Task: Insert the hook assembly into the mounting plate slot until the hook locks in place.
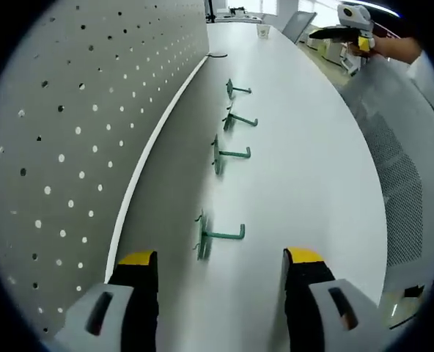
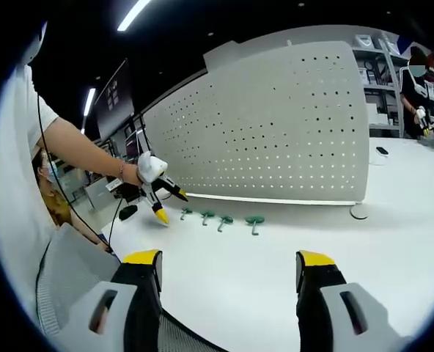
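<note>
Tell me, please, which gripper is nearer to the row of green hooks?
Left. The left gripper hovers just short of the nearest green hook; the right gripper sits well back from the row.

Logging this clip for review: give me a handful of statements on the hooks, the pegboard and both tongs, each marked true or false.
1. Four green hooks lie in a row on the white table. True.
2. The left tongs are clamped on the nearest hook. False: they are open, with the nearest hook lying on the table between and ahead of the tips.
3. A hook already hangs on the pegboard. False: the holes in sight are bare and the hooks lie on the table.
4. The right tongs are open and hold nothing. True.
5. The pegboard lies flat on the table. False: it stands upright along the table's far side.
</note>
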`<state>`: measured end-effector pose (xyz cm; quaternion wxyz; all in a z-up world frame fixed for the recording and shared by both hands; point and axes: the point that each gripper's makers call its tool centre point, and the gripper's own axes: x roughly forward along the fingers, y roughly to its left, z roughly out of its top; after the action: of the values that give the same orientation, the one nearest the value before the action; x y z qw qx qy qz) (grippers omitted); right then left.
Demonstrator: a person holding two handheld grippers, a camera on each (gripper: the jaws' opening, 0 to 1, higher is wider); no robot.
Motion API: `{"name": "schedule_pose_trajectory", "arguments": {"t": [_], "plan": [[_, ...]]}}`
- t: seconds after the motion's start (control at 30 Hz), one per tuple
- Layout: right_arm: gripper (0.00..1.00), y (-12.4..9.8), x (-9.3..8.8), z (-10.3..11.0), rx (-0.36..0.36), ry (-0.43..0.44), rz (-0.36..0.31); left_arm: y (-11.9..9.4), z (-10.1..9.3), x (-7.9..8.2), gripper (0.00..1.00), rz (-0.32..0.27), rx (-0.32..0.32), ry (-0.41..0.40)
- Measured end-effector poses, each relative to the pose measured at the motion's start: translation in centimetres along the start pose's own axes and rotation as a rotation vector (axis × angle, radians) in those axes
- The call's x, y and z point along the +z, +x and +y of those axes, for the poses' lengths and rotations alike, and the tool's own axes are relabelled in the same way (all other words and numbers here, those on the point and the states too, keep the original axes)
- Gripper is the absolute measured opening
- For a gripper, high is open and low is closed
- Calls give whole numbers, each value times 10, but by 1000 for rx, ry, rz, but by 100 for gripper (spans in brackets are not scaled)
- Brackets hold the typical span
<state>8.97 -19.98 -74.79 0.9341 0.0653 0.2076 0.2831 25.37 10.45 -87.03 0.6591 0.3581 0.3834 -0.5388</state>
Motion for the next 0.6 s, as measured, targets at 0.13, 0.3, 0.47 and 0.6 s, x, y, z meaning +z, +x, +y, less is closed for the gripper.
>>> {"name": "schedule_pose_trajectory", "arguments": {"t": [0.13,0.3,0.47,0.6], "plan": [[72,0,-1,0,-1,-5,4,5,-3,0,71,28,-25,42],[72,0,-1,1,-2,-5,4,11,-9,-3,70,67,-63,93],[72,-1,-2,1,-6,0,2,12,-7,0,70,63,-68,76],[72,-1,-4,1,-8,4,2,13,-11,0,68,64,-91,62]]}}
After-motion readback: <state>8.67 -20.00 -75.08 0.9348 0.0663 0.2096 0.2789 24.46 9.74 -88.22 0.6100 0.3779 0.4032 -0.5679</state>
